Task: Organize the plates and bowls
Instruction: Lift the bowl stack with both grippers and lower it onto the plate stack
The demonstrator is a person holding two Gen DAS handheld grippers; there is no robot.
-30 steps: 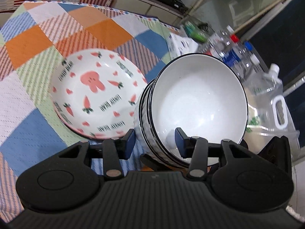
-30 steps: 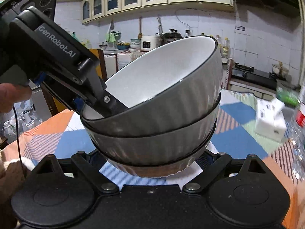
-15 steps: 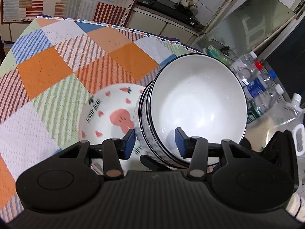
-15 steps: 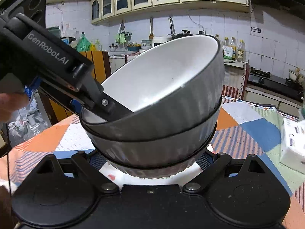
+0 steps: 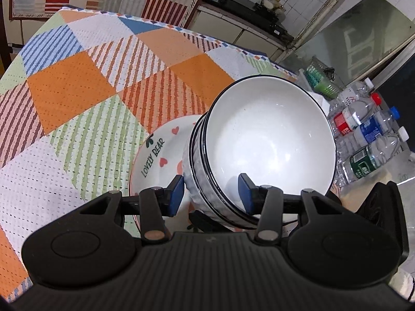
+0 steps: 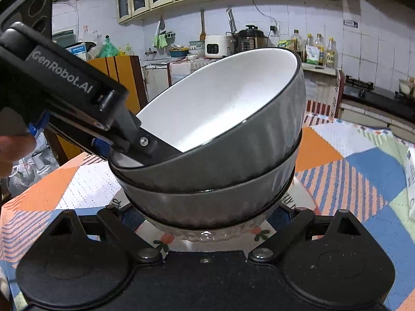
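Note:
A stack of grey ribbed bowls [image 5: 267, 145] with white insides and black rims is held tilted above the table. My left gripper [image 5: 211, 193] is shut on the near rim of the stack, one finger inside, one outside. In the right wrist view the same stack [image 6: 220, 150] fills the middle, and my right gripper [image 6: 205, 219] has its fingers either side of the stack's base; its grip is hidden. The left gripper [image 6: 124, 134] clamps the rim there. A white plate with carrots and "LOVELY BEAR" print [image 5: 158, 153] lies on the table under the stack, also showing in the right wrist view [image 6: 207, 235].
The table has a patchwork cloth [image 5: 77, 83] in orange, blue and green. Several plastic water bottles [image 5: 363, 132] lie at its right edge. A tissue pack [image 6: 409, 181] lies to the right. Kitchen counters stand behind.
The bowl stack has moved over the carrot plate, which now lies mostly hidden beneath it. Both grippers travelled with the stack and it has come lower toward the plate.

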